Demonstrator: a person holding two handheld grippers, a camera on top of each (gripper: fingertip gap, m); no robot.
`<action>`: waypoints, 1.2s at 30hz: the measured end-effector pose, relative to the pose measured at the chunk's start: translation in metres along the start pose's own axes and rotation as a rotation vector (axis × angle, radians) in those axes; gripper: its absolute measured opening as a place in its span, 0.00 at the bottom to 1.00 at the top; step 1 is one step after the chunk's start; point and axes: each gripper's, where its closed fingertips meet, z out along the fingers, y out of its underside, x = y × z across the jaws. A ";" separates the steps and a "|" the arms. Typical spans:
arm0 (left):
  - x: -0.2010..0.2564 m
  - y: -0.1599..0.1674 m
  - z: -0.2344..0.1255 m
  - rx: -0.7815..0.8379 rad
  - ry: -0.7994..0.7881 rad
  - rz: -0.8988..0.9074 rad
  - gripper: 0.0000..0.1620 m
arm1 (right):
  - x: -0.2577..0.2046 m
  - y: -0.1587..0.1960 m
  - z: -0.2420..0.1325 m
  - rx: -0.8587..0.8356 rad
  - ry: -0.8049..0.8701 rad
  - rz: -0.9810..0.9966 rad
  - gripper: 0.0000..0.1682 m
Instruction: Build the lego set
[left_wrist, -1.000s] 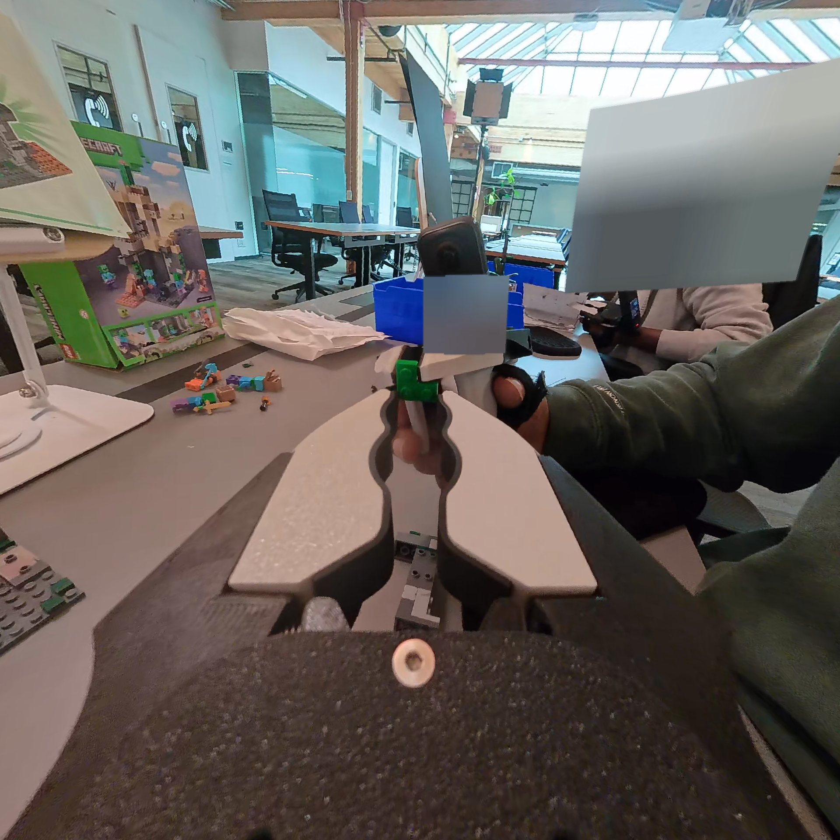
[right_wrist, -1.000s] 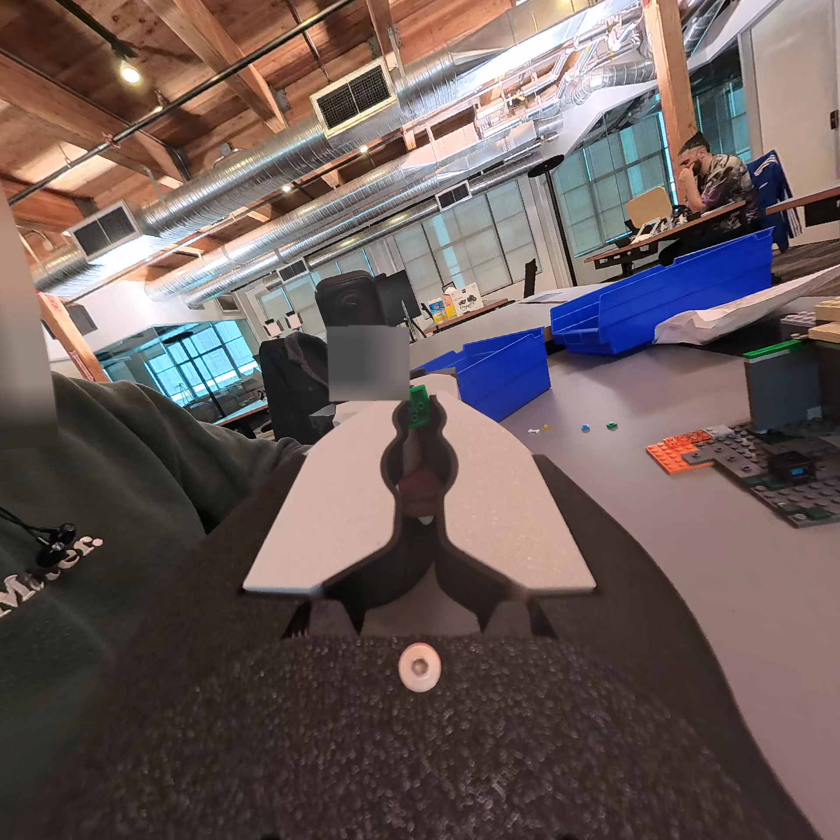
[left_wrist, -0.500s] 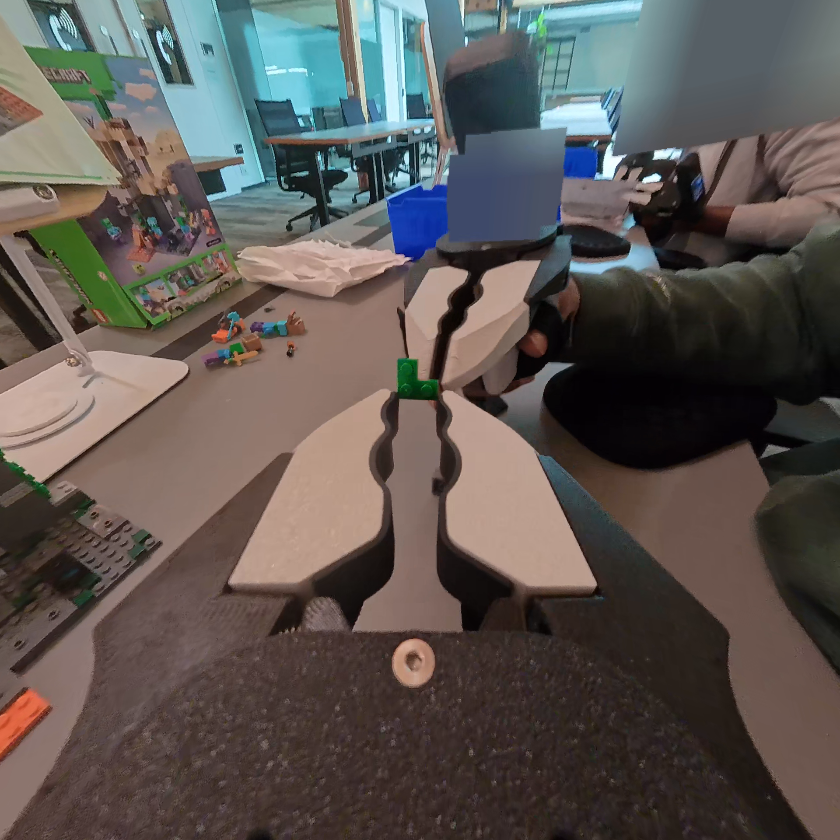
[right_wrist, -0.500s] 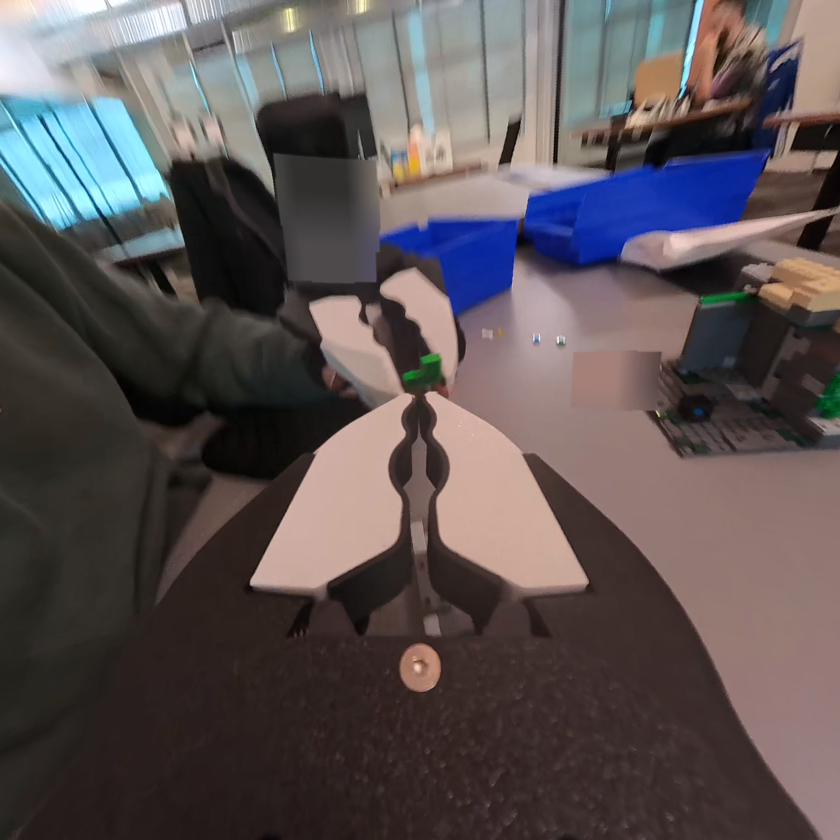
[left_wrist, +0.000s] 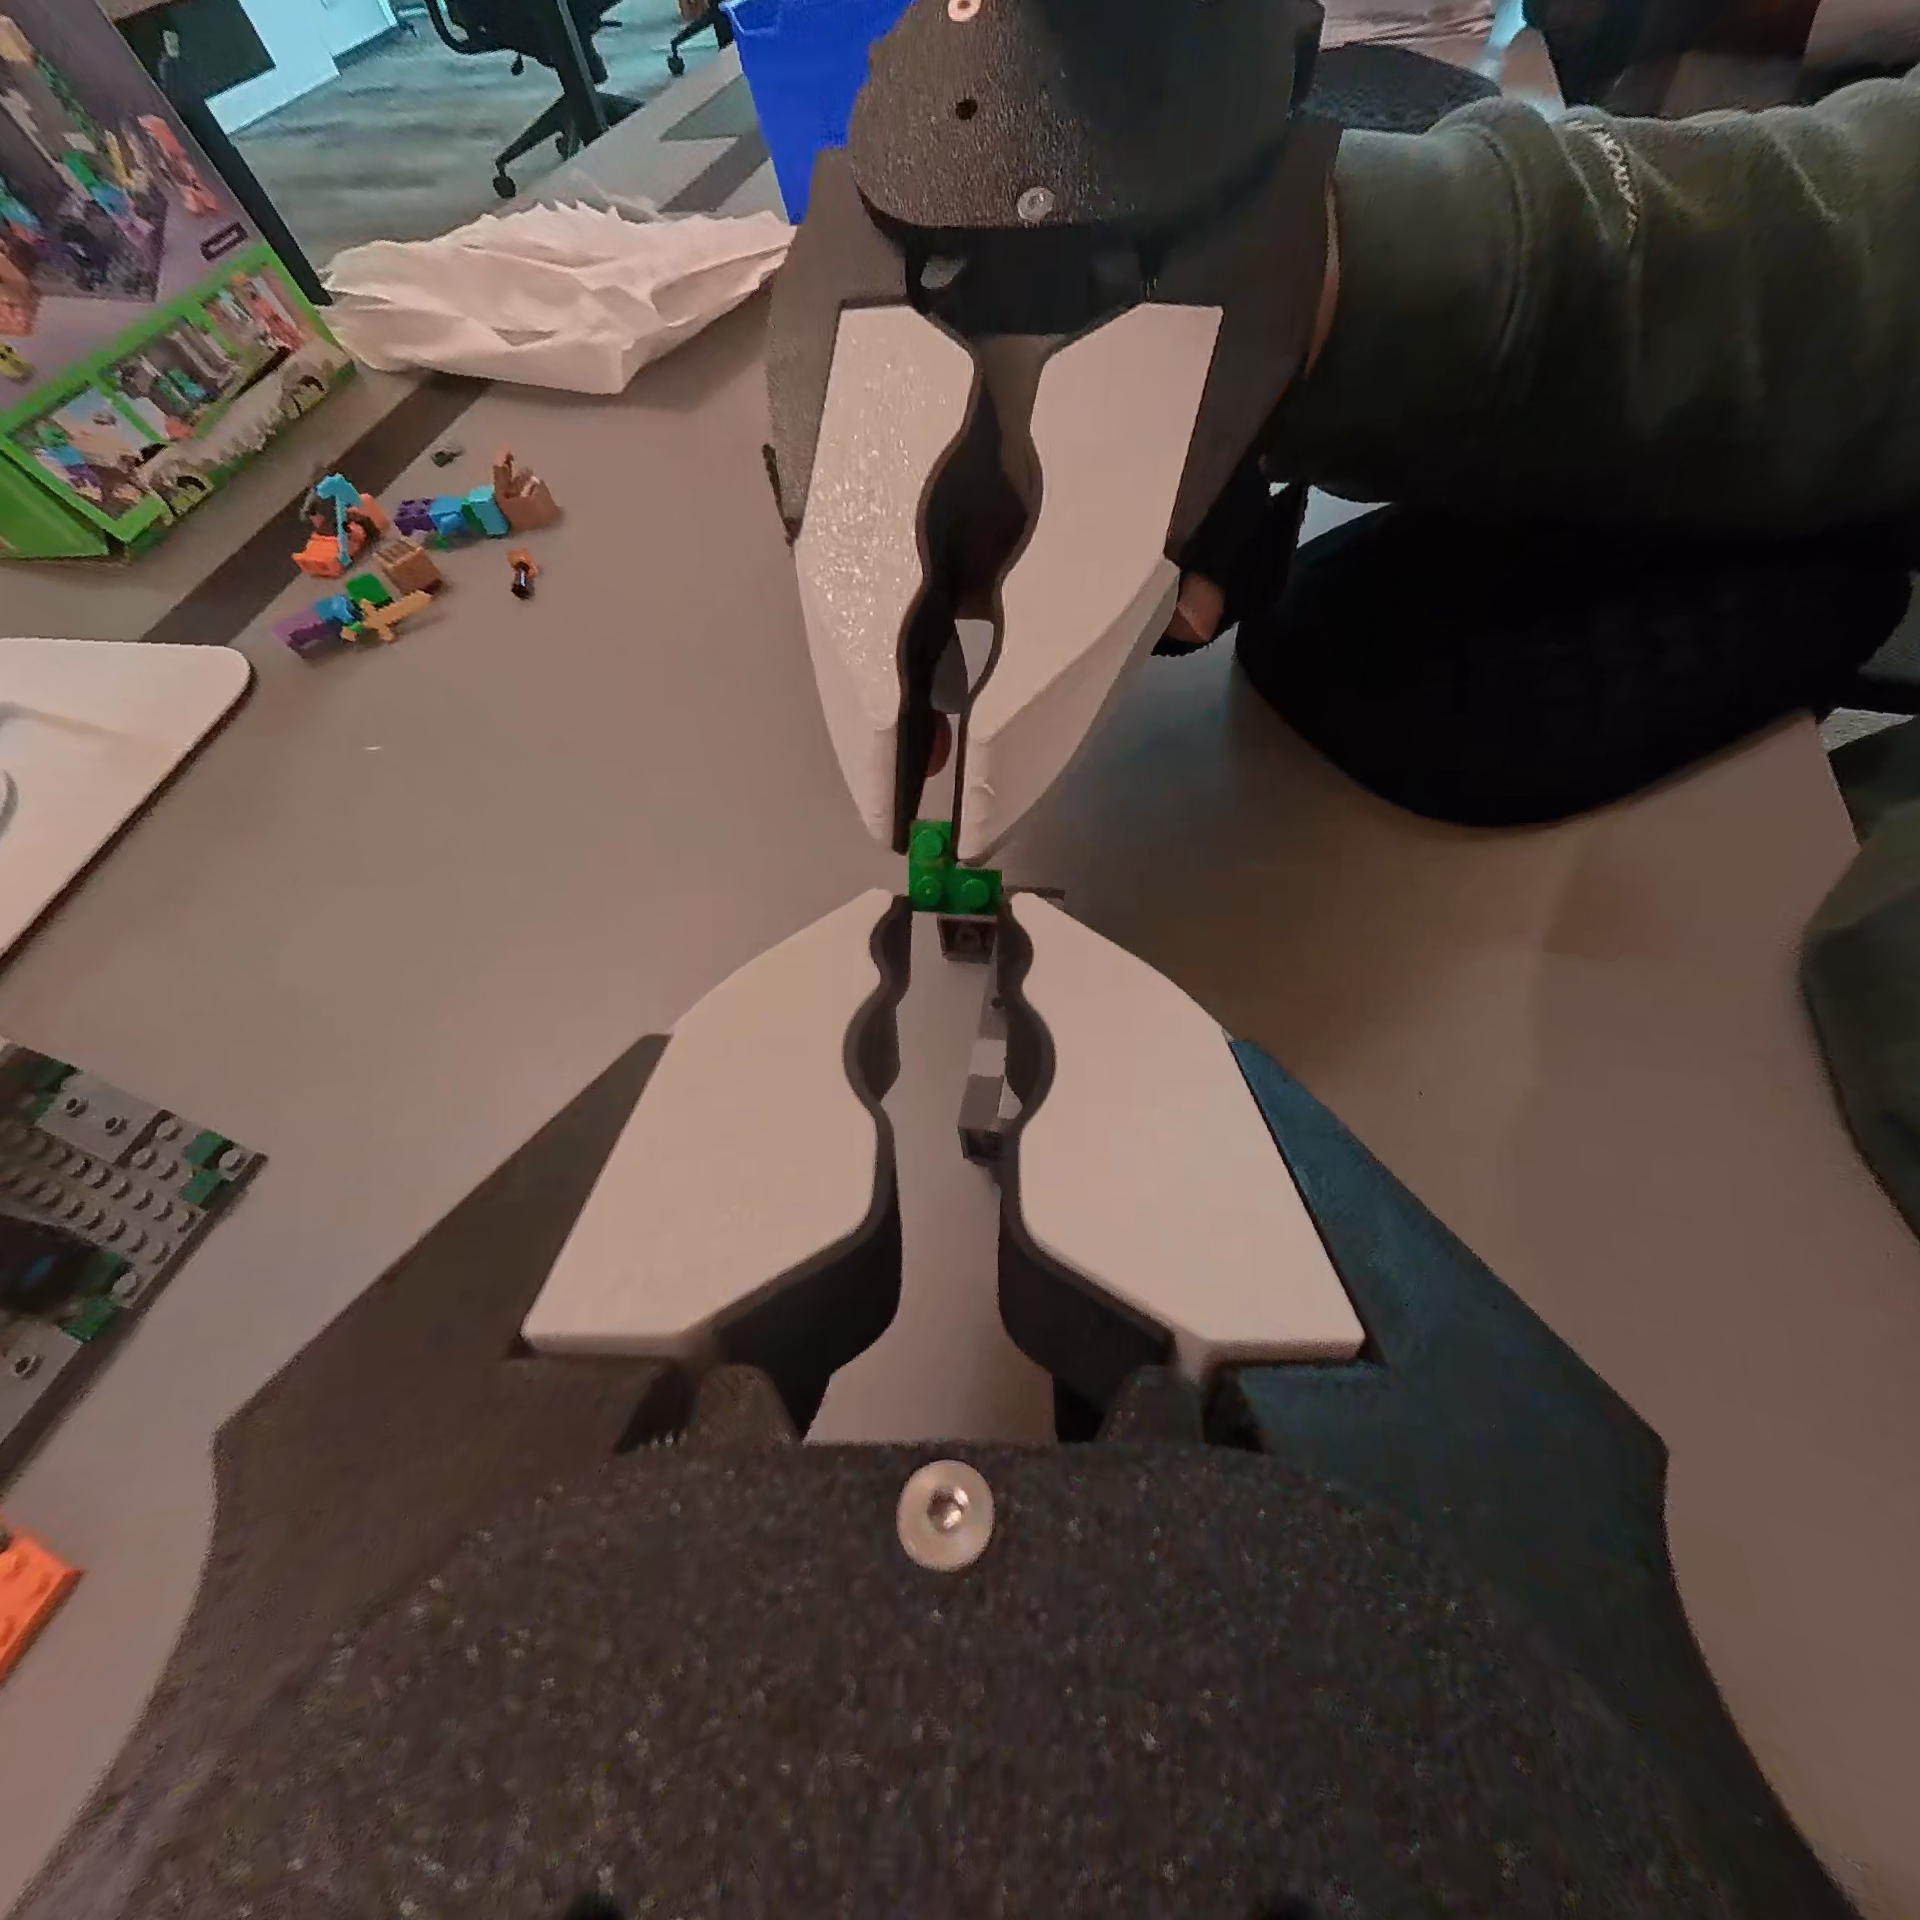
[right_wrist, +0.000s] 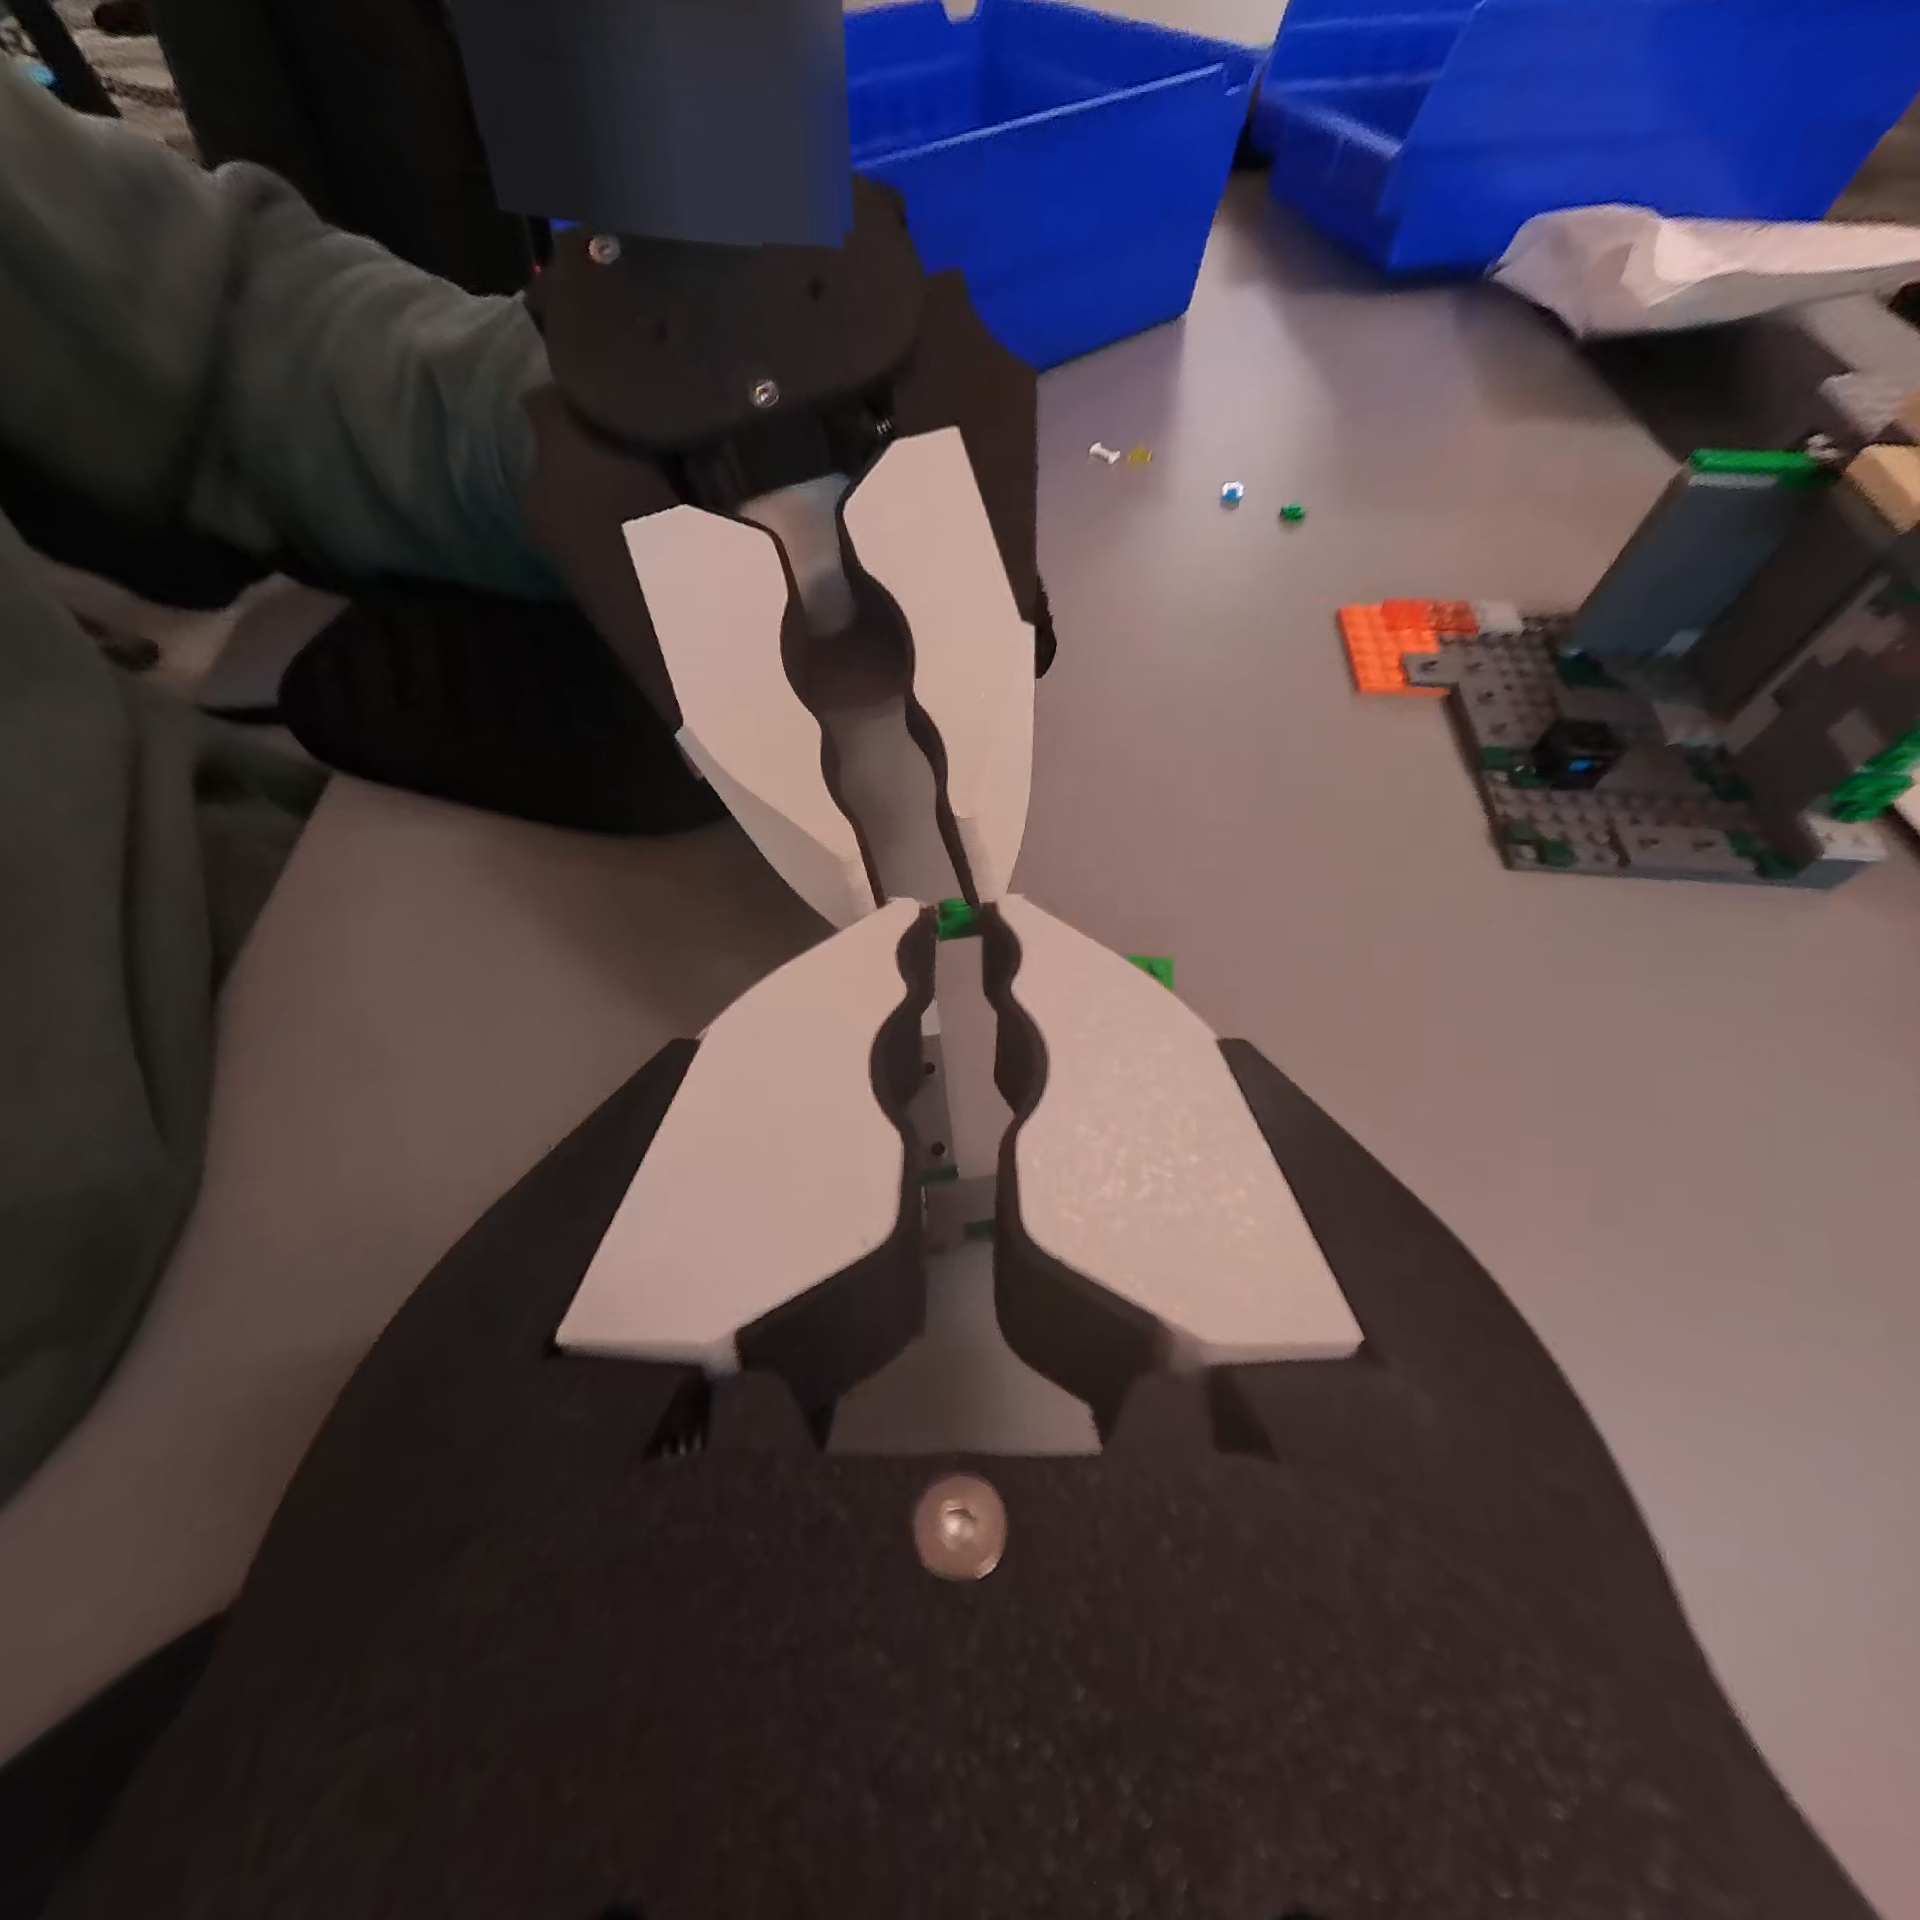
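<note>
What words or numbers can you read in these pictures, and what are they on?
Green lego box: it has printed writing, but I do not quote it.
Dark green sleeve: pale lettering, sideways and too small to read.
Loose lego pieces and blue bin: no writing shows.

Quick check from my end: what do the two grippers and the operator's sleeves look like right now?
Both match: the left gripper and right gripper each have two pale grey fingers with wavy black inner edges, on a speckled black body with one silver screw. The arms wear a dark green sweatshirt; a black glove shows at the far hand.
</note>
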 end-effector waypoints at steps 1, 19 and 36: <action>0.000 0.001 0.000 -0.002 0.004 -0.001 0.09 | 0.000 0.002 0.000 -0.006 -0.006 -0.001 0.05; 0.012 0.020 0.022 -0.103 0.054 0.022 0.09 | -0.005 0.048 -0.001 -0.234 -0.050 -0.072 0.04; 0.018 0.031 0.024 -0.155 0.059 0.066 0.14 | -0.001 0.063 0.004 -0.340 -0.017 -0.103 0.04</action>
